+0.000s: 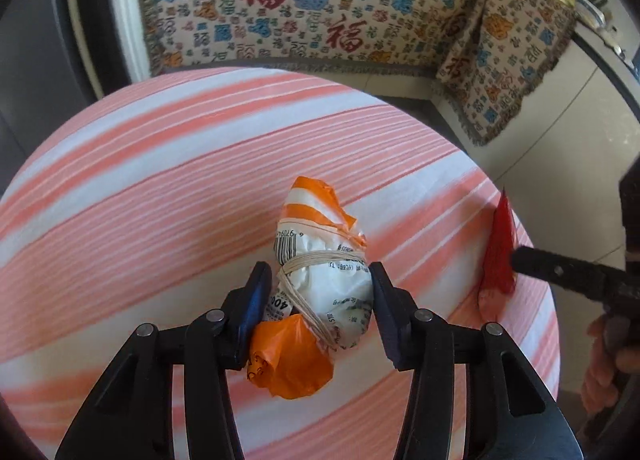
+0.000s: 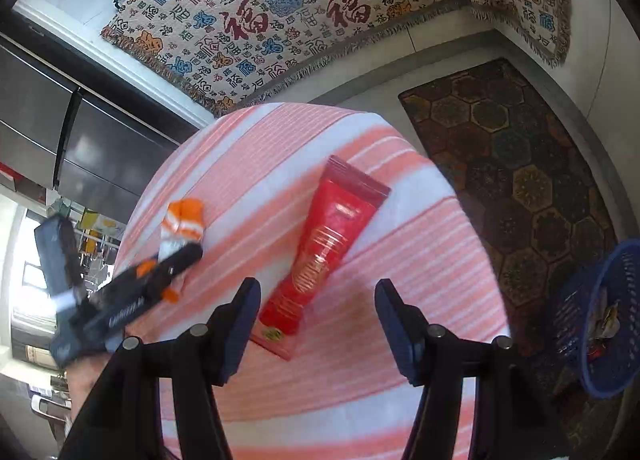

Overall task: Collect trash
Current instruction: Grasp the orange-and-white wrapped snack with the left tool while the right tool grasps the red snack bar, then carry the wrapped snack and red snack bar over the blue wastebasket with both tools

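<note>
The left gripper (image 1: 318, 302) straddles a crumpled wrapper bundle (image 1: 316, 292) tied with string. Its jaws stand at both sides of the bundle; whether they press it cannot be told. The bundle lies on the striped tablecloth (image 1: 140, 180), near the centre of the table. A red packet (image 1: 498, 252) lies at 3 o'clock from the bundle, at the table edge.

The right gripper (image 2: 316, 320) hangs spread wide above the lower end of the red packet (image 2: 328, 248), holding nothing. A blue basket (image 2: 608, 320) stands on the floor at 3 o'clock from it, on a patterned rug (image 2: 520, 164).
</note>
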A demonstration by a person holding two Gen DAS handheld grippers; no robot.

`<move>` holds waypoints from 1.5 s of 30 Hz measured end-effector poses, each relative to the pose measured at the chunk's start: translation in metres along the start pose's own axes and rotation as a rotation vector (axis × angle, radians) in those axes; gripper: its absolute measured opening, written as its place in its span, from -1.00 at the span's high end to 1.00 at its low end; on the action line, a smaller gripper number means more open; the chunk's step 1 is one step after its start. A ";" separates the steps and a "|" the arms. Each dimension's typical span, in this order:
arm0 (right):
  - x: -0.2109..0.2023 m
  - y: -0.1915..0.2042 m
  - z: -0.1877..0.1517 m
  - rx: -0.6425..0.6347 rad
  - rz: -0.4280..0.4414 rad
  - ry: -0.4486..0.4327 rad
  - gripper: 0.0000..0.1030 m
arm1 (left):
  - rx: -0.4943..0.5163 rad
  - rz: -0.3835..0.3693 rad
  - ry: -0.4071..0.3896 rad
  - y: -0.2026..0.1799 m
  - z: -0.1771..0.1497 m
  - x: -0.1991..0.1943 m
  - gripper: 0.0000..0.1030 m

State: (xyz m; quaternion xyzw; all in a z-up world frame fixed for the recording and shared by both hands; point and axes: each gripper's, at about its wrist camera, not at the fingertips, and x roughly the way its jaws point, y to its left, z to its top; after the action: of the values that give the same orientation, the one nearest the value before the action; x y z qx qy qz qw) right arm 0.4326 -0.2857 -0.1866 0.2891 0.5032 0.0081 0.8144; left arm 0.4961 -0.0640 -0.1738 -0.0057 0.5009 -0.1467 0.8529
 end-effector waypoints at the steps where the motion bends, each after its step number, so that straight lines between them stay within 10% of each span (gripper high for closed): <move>1: 0.009 0.013 0.002 -0.031 -0.027 0.013 -0.20 | -0.027 0.007 0.007 0.004 -0.012 -0.012 0.02; 3: 0.025 0.032 0.000 -0.098 -0.104 0.047 -0.11 | -0.081 0.004 0.015 0.011 -0.038 -0.034 0.01; 5: 0.031 0.048 -0.006 -0.199 -0.158 0.082 0.65 | -0.103 -0.013 0.028 0.016 -0.066 -0.051 -0.01; 12: -0.021 0.105 -0.071 -0.833 -0.318 0.266 0.70 | -0.218 -0.116 0.094 0.048 -0.139 -0.103 -0.03; 16: -0.039 0.110 -0.110 -0.993 -0.370 0.401 0.70 | -0.247 -0.146 0.039 0.055 -0.144 -0.147 -0.05; 21: -0.016 0.108 -0.118 -0.904 -0.309 0.348 0.67 | -0.152 -0.050 -0.028 0.044 -0.143 -0.134 -0.32; 25: -0.007 0.089 -0.122 -0.769 -0.235 0.244 -0.01 | -0.095 0.012 -0.051 0.048 -0.155 -0.098 -0.61; 29: -0.012 0.076 -0.135 -0.718 -0.189 0.179 -0.19 | -0.113 -0.029 -0.023 0.063 -0.172 -0.092 -0.63; 37: -0.040 0.085 -0.131 -0.744 -0.159 0.159 -0.19 | -0.020 -0.011 -0.033 0.047 -0.199 -0.121 -0.85; 40: -0.034 0.087 -0.119 -0.681 -0.186 0.179 -0.19 | -0.020 0.076 0.004 0.045 -0.198 -0.106 -0.59; 42: -0.026 0.085 -0.109 -0.609 -0.185 0.194 -0.19 | -0.039 0.064 0.021 0.049 -0.198 -0.101 -0.01; 43: -0.023 0.083 -0.106 -0.572 -0.169 0.200 -0.16 | -0.046 0.061 0.018 0.049 -0.199 -0.102 0.00; 45: -0.020 0.080 -0.102 -0.533 -0.145 0.206 0.77 | -0.055 0.043 0.006 0.045 -0.198 -0.107 0.02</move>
State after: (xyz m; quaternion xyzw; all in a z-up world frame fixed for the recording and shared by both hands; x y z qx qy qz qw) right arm 0.3611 -0.1783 -0.1652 0.0261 0.5828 0.1109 0.8046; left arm 0.2885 0.0332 -0.1886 -0.0181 0.5074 -0.1146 0.8539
